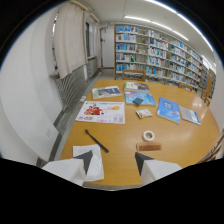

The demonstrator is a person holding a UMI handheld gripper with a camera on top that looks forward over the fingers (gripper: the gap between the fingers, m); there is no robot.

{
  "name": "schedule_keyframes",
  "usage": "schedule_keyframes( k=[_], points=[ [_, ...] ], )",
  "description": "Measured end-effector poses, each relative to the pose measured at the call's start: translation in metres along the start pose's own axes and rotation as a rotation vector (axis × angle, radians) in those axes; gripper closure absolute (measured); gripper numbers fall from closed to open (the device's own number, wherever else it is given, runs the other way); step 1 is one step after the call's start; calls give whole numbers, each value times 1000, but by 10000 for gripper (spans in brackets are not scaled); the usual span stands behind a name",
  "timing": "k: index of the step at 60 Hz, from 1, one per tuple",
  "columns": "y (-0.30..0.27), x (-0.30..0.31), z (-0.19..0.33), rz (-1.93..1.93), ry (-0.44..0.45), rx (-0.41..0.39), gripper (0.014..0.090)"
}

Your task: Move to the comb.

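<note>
A short brown comb (149, 147) lies flat on the wooden table (120, 132), just ahead of my right fingertip and slightly to its right. My gripper (114, 159) is open, with only bare table between its two dark fingertips (86, 159). It hovers over the table's near edge, apart from the comb. A thin black stick-like item (96, 141) lies diagonally ahead of the left finger; I cannot tell what it is.
A white tape roll (148, 135) sits just beyond the comb. A white sheet (92, 162) lies under the left finger. Magazines and booklets (101, 112) are spread across the far half of the table. Bookshelves (160, 55) stand behind, and a wall (30, 100) runs along the left.
</note>
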Motion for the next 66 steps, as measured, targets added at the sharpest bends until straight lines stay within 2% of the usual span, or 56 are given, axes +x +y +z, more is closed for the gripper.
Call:
schedule_keyframes(
  k=[17,39,50,66],
  points=[
    [14,16,-6,-7,8,-5,203],
    [81,85,-10,14,104,-119,199],
    [97,124,13,10,110,-148,197],
    [101,169,80,-21,90,-176,200]
  ],
)
